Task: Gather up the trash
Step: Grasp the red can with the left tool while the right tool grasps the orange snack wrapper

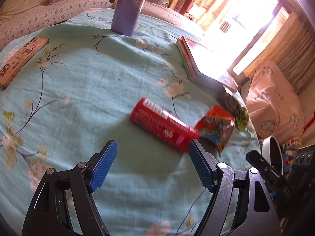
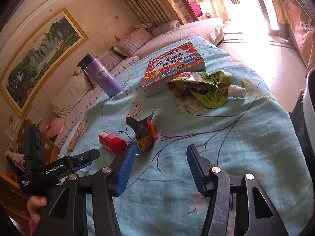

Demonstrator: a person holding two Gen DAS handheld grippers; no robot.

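Nearby, a red can (image 1: 164, 130) lies beside a crumpled wrapper (image 1: 215, 126).

A purple flask (image 2: 100, 74), stacked books (image 2: 173, 64) and a phone (image 1: 19, 59) rest on the floral tablecloth (image 1: 78, 90).

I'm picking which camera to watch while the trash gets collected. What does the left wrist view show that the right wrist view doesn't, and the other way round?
Only the left wrist view: the left claw, open with nothing between its pads, and the phone's decorated back.

Only the right wrist view: the right claw, open and empty, the green pouch's white spout, the book's cover, and a framed painting.

Both: the red can lying on its side, the orange wrapper, the purple bottle and the blue flowered cloth.
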